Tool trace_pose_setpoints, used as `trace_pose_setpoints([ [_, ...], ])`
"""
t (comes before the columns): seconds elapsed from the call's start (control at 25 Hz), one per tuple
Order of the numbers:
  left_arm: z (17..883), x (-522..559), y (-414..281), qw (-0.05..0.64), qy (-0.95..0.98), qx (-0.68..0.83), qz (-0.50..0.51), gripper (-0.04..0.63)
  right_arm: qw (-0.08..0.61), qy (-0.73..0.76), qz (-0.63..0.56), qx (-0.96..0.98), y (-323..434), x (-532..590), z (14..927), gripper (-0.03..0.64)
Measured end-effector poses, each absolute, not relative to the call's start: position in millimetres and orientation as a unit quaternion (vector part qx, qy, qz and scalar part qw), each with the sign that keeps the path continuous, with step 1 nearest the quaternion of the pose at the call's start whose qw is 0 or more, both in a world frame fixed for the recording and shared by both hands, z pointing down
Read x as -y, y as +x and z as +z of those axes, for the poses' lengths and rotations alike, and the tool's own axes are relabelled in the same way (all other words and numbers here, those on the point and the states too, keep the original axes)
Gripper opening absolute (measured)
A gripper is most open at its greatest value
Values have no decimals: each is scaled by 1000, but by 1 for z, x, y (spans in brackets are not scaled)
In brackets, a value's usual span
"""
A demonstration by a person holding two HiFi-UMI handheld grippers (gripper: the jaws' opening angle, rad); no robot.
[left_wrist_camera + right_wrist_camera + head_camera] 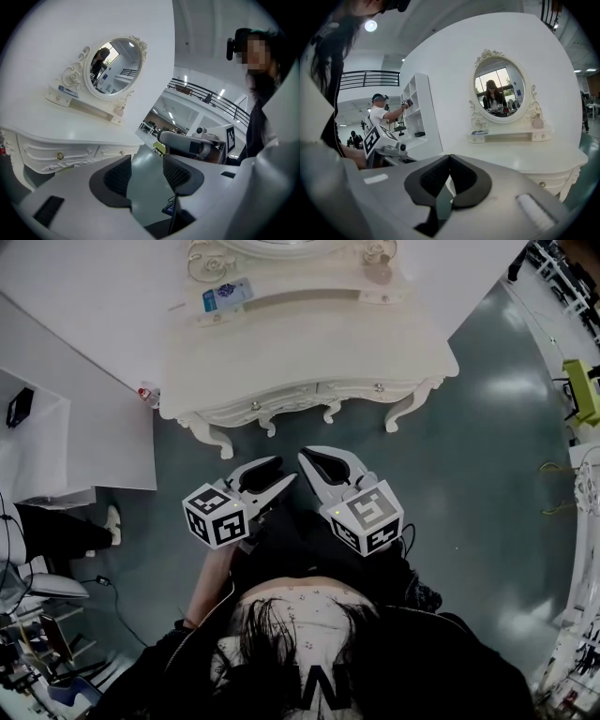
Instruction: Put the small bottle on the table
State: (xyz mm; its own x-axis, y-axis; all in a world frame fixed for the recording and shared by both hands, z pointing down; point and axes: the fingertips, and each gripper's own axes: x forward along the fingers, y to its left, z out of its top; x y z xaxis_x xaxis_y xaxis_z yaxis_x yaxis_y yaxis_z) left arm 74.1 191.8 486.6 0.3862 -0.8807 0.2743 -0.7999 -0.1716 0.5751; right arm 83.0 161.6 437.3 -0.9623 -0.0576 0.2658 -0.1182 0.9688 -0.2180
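Small bottle [537,122] on shelf [511,137], rt; white table [520,160]

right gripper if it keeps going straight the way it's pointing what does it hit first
Most likely the white dressing table: the right gripper, shut and empty, aims at its front, and nothing shows in between. Whether it would meet the top edge or lower down the front is hard to judge.

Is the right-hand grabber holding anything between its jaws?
No, the right gripper has its jaws closed tip to tip with nothing between them.
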Motion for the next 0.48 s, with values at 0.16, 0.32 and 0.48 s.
trace_pose_setpoints([
  [0.16, 487, -197, 71, 332, 761, 554, -63, 212, 132, 41, 112, 984, 81, -167, 437, 11],
  [0.32, 488, -202, 69, 329, 759, 558, -65, 212, 134, 39, 104, 985, 81, -172, 438, 11],
  [0.48, 487, -203, 67, 327, 758, 561, -66, 199, 137, 36, 91, 986, 78, -174, 435, 11],
])
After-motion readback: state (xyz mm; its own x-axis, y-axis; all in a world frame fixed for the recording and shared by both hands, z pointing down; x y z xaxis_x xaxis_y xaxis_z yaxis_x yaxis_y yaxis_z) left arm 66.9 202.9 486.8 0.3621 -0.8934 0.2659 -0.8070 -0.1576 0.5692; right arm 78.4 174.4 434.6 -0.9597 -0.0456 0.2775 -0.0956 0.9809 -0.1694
